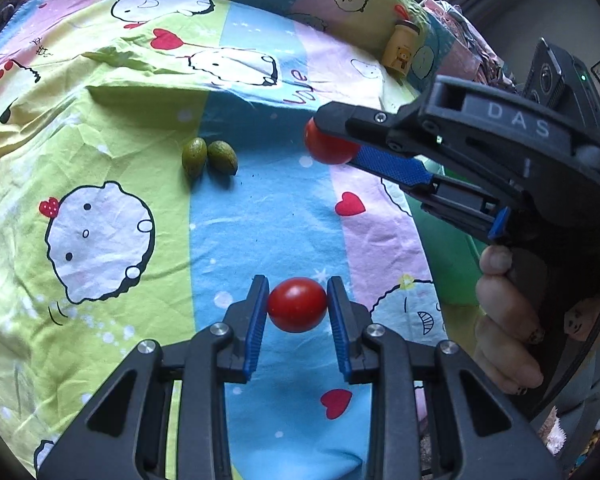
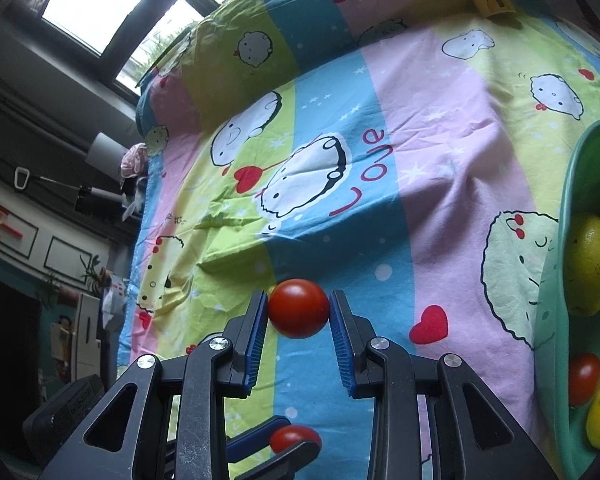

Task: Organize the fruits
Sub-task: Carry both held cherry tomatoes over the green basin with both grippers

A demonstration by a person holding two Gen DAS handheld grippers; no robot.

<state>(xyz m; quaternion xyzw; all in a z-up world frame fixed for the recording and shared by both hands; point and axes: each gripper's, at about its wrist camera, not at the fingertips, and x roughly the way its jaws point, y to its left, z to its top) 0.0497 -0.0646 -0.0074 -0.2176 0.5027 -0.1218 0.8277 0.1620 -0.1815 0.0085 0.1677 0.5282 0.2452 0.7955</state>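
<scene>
Right now each gripper has a small red tomato clamped in its jaws. Left gripper [image 1: 297, 306] jaws are narrow, blue pads pressed on both sides of the left tomato [image 1: 297, 305], which is slightly oval with its long axis running across from pad to pad, held above the blue stripe of the cartoon-print bedsheet [image 1: 100, 128]. Right gripper [image 2: 299, 310] grips the right tomato [image 2: 299, 309] the same way; this one looks nearly round, so its long axis is hard to call. In the left wrist view the right gripper comes in from the right with a hand [image 1: 508, 320] on its handle, its tomato lifted clear of the sheet. Two green olive-like fruits [image 1: 209, 157] lie side by side and touching on the sheet, long axes roughly upright in the view, pointing away from the camera. At the right edge of the right wrist view a green bowl [image 2: 556, 320] holds lemons [image 2: 592, 268] and another tomato [image 2: 584, 378]. A yellow bottle [image 1: 400, 50] lies near the pillow edge.
</scene>
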